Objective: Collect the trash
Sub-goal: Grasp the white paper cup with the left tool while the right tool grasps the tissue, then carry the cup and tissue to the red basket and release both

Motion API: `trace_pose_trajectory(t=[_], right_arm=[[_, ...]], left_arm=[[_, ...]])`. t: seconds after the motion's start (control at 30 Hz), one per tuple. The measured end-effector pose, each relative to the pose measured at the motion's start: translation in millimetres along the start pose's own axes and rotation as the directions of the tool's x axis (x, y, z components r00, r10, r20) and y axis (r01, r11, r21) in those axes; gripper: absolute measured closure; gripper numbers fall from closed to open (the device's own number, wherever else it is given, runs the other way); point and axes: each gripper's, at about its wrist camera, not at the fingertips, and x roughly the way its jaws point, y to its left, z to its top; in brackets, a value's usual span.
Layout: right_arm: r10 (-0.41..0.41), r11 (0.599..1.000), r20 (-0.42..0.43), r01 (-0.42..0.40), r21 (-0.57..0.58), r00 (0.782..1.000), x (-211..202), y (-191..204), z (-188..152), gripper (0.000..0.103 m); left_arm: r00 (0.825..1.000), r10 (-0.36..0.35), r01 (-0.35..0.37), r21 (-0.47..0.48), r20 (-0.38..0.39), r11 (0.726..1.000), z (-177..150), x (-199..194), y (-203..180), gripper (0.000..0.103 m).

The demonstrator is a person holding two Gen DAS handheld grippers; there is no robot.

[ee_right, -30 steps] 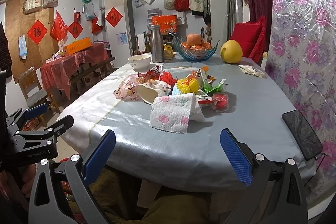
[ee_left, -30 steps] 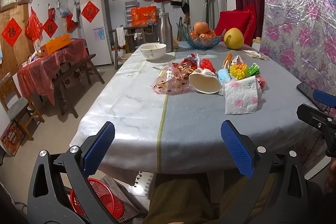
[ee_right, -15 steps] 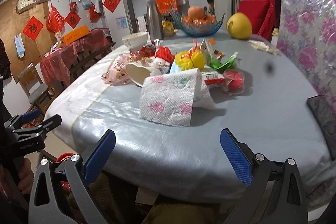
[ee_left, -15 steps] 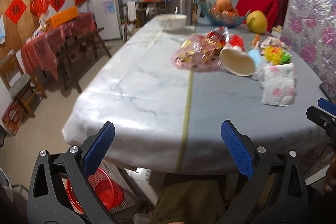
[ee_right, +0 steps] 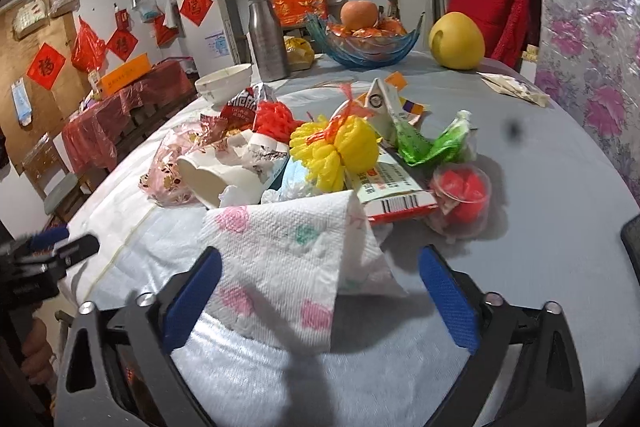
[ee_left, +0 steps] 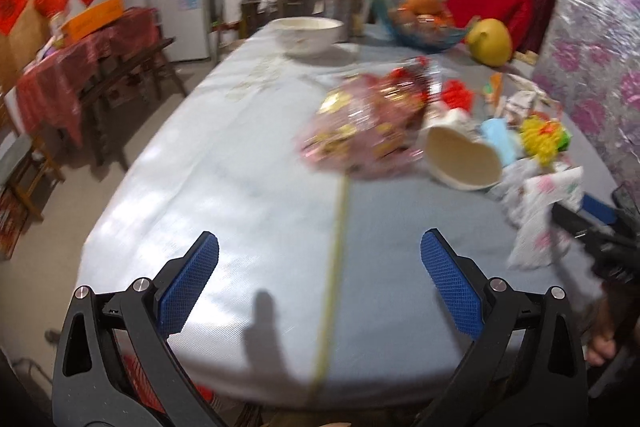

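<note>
A pile of trash lies on the grey tablecloth (ee_right: 540, 163): a flower-print paper towel (ee_right: 288, 259), a tipped paper cup (ee_right: 216, 175), a pink plastic bag (ee_left: 360, 131), a yellow foam net (ee_right: 336, 151), a green wrapper (ee_right: 440, 147) and a red jelly cup (ee_right: 460, 199). My right gripper (ee_right: 320, 299) straddles the near part of the paper towel. Its jaws are closing, and the right pad (ee_right: 448, 303) still stands clear of the paper. My left gripper (ee_left: 320, 279) hangs open over bare cloth, short of the bag and cup (ee_left: 460, 159).
At the far end stand a white bowl (ee_left: 308, 31), a metal flask (ee_right: 268, 35), a blue fruit bowl (ee_right: 368, 43) and a pomelo (ee_right: 456, 35). A phone (ee_right: 632, 243) lies at the right edge. A red basket (ee_left: 136, 379) sits on the floor below the near table edge.
Both grippers have moved forward and lower over the table towards the pile. The right gripper now has the paper towel between its jaws, which have narrowed. The left jaws stay wide.
</note>
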Motion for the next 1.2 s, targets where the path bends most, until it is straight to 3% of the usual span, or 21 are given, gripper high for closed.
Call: trace_pose_trajectory(t=[0.03, 0.1, 0.13, 0.2, 0.4, 0.6, 0.73, 0.83, 1.1, 1.2], right_arm=[[0.018, 1.000, -0.011, -0.018, -0.004, 1.000, 1, -1, -1, 0.045], [0.075, 0.997, -0.025, -0.075, 0.004, 0.997, 0, -6, -3, 0.090], [0.104, 0.994, -0.022, -0.104, 0.013, 0.994, -4, -10, -4, 0.098], [0.121, 0.992, 0.006, -0.121, 0.019, 0.993, -16, -18, -6, 0.099], [0.060, 0.996, 0.092, -0.066, 0.066, 0.994, -50, -55, -8, 0.098], [0.063, 0.990, 0.070, -0.071, 0.124, 0.996, -41, -77, -14, 0.098], [0.074, 0.990, 0.071, -0.082, 0.115, 0.995, -40, -78, -16, 0.098], [0.082, 0.988, 0.063, -0.089, 0.125, 0.995, -37, -80, -16, 0.098], [0.093, 0.986, 0.106, -0.107, 0.132, 0.990, -51, -77, -13, 0.098], [0.099, 0.985, 0.146, -0.118, 0.129, 0.984, -62, -73, -7, 0.098]], left_arm=[[1.000, -0.015, 0.015, 0.016, -0.003, 1.000, 5, 3, -8, 0.006], [0.998, -0.057, 0.057, 0.049, -0.010, 0.997, 17, 11, -25, 0.006], [0.997, -0.075, 0.076, 0.062, -0.014, 0.995, 22, 16, -33, 0.006], [0.995, -0.100, 0.101, 0.094, -0.016, 0.990, 32, 24, -51, 0.006], [0.993, -0.113, 0.116, 0.193, -0.025, 0.974, 46, 53, -94, 0.006], [0.991, -0.126, 0.133, 0.162, -0.052, 0.978, 65, 80, -104, 0.006], [0.995, -0.091, 0.099, 0.201, -0.047, 0.975, 66, 90, -111, 0.006], [0.989, -0.131, 0.140, 0.167, -0.065, 0.976, 64, 94, -104, 0.021], [0.965, -0.254, 0.247, 0.098, 0.061, 0.964, 70, 36, -80, 0.022], [0.960, -0.254, 0.245, 0.087, 0.115, 0.966, 77, 10, -68, 0.022]])
